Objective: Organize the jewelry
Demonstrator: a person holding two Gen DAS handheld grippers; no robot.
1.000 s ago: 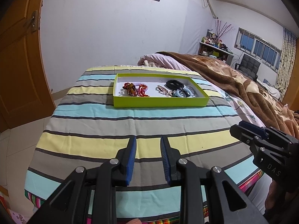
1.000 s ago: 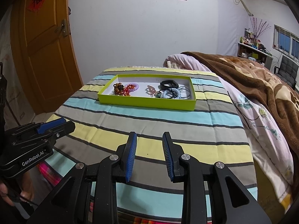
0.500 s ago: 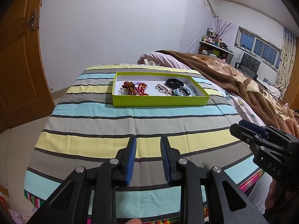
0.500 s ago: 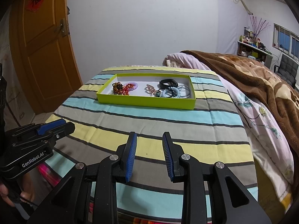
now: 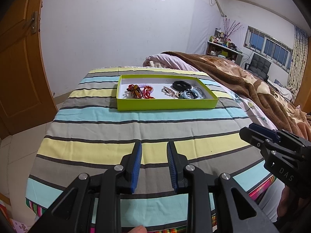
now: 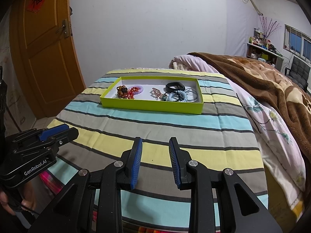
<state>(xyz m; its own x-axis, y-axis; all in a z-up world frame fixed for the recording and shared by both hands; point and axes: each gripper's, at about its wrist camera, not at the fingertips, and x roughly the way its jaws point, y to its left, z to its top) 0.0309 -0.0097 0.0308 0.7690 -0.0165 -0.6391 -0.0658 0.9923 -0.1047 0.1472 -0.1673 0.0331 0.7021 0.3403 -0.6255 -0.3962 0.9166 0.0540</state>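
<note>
While the left wrist view looks down a striped bedspread point(image 5: 136, 128), the left hand-held gripper point(image 5: 154, 163) sits at the near edge with its blue-padded jaws apart and nothing between them. Far ahead lies a lime-green tray point(image 5: 167, 103), long axis running left to right across the bed. Inside, a red and amber bead cluster point(image 5: 136, 91) sits left; a black band point(image 5: 181, 85) and pale blue coil ties point(image 5: 191, 94) sit right, tangled and hard to separate. At the right edge the right hand-held gripper point(image 5: 252, 134) is cut off by the frame.

From the right wrist view, the right hand-held gripper point(image 6: 155, 163) also has its jaws apart and empty, over the near stripes. The tray point(image 6: 151, 106) lies far, slightly left, angled. Its near wall hides the lower edges of the jewelry. A brown blanket point(image 6: 262, 77) covers the bed's right side.
</note>
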